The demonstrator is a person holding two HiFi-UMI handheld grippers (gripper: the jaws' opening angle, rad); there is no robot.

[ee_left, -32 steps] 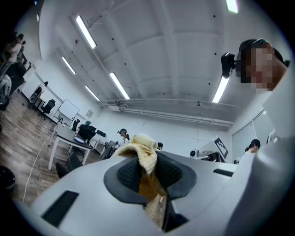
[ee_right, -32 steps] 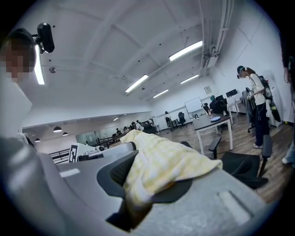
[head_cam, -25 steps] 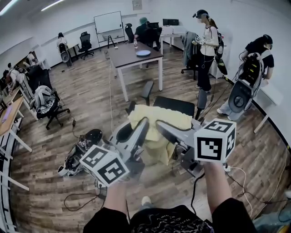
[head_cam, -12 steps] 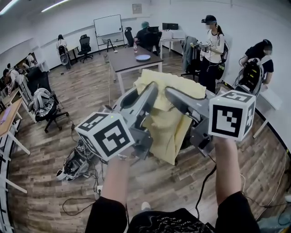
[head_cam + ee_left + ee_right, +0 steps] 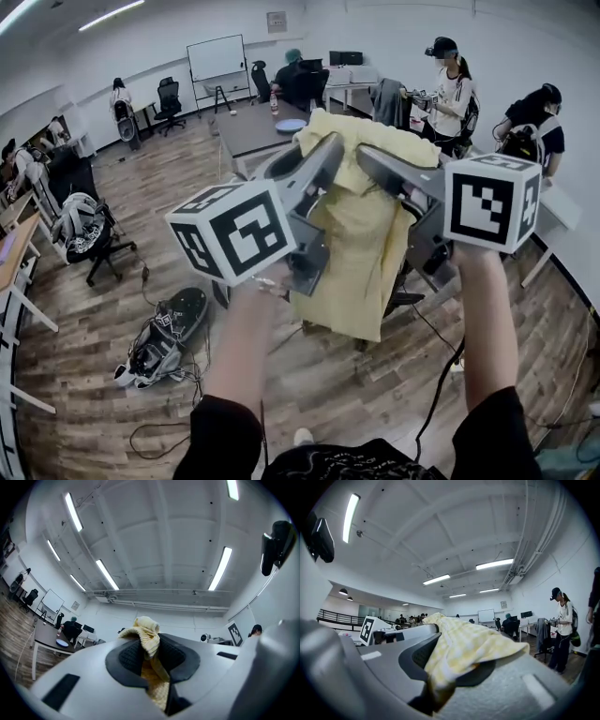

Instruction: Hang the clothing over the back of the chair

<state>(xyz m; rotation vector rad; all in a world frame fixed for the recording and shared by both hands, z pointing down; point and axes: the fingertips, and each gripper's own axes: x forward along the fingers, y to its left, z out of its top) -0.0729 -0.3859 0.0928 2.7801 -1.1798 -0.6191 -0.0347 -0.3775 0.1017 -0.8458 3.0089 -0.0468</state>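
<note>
Step in hand, as I read it: carry and line-up. Garment raised, not yet on the chair

- Pale yellow checked cloth garment (image 5: 361, 244) held in the air by its top edge and hanging free in one long fold, hem well above the wooden plank floor (image 5: 112, 309)
- Left gripper (image 5: 328, 155): jaws closed on a bunched corner of the yellow cloth. In the left gripper view the fabric is pinched between the dark pads, with a roll of it standing up past the tips
- Right gripper (image 5: 370, 159): jaws also clamped on the cloth. In the right gripper view the fabric drapes over the lower jaw and is nipped between the pads
- The two grips sit close together on the top edge, so the cloth hangs narrow rather than spread
- Black office chair (image 5: 403, 300): almost wholly hidden behind the hanging cloth in the head view, only dark parts showing by the cloth's right lower edge. Cannot tell how the hem stands to the chair back, nor whether the two touch
- Grey-topped table (image 5: 248, 131) beyond, apart from the work

Next move, as judged:
- Bring the held edge forward past the top of the chair back, keeping the hem high enough to clear it
- Lower so the cloth falls on both sides of the back, roughly even
- Spreading the two grips apart first would help it sit flat
- Only then part the jaws
- Risk: the chair back is out of sight, so the drop point is a guess. An uneven drape may slide off
</note>
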